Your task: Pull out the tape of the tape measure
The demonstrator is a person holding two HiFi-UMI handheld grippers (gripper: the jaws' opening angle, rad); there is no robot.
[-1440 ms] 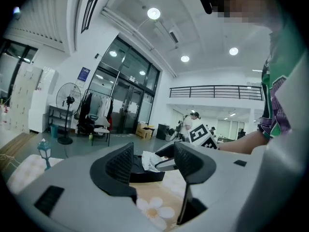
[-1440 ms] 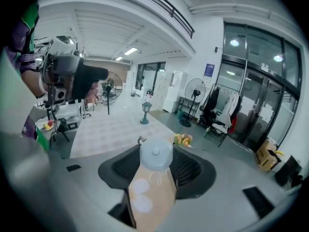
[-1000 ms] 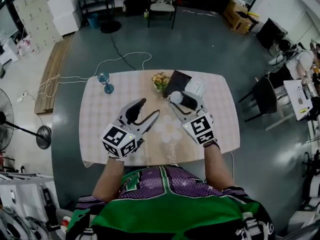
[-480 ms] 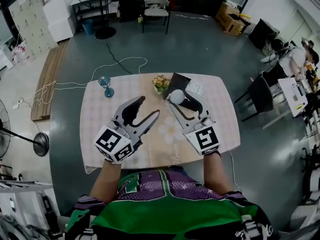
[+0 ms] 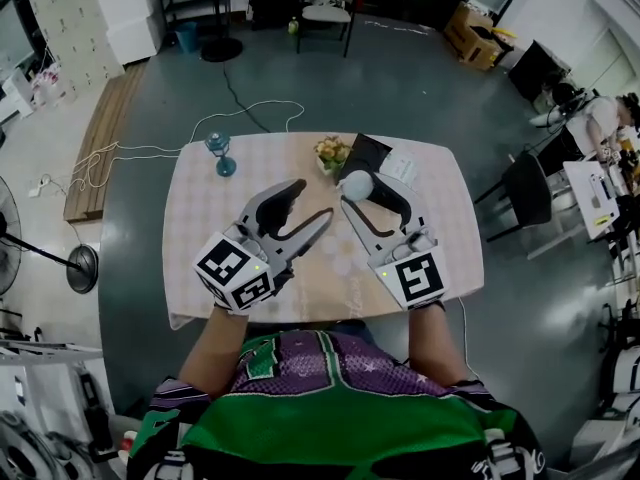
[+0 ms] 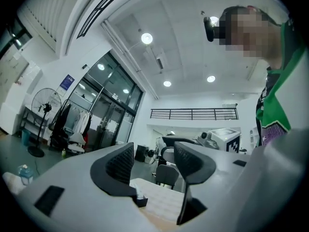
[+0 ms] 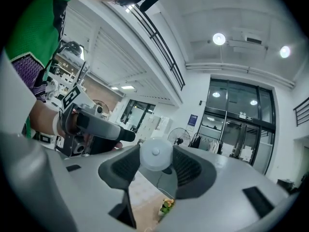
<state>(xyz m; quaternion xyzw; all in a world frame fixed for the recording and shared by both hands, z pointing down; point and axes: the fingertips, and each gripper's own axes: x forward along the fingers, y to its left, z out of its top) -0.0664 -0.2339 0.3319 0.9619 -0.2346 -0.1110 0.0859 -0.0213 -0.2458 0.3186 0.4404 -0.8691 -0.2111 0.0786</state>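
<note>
The tape measure is a small round white case, held above the table between the pads of my right gripper. In the right gripper view the tape measure sits squarely between the two dark pads of my right gripper, which press on both its sides. No tape shows pulled out of it. My left gripper hovers to its left, open, its tips a short way from the case. The left gripper view shows my left gripper with only air between its pads.
At the table's far edge stand a blue goblet, a small pot of flowers, a black booklet and a white box. Cables trail on the floor to the left, and chairs stand right of the table.
Both grippers have risen above the table, the right one carrying the white tape measure up with it. The left gripper's tips have drawn a little closer to the case.
</note>
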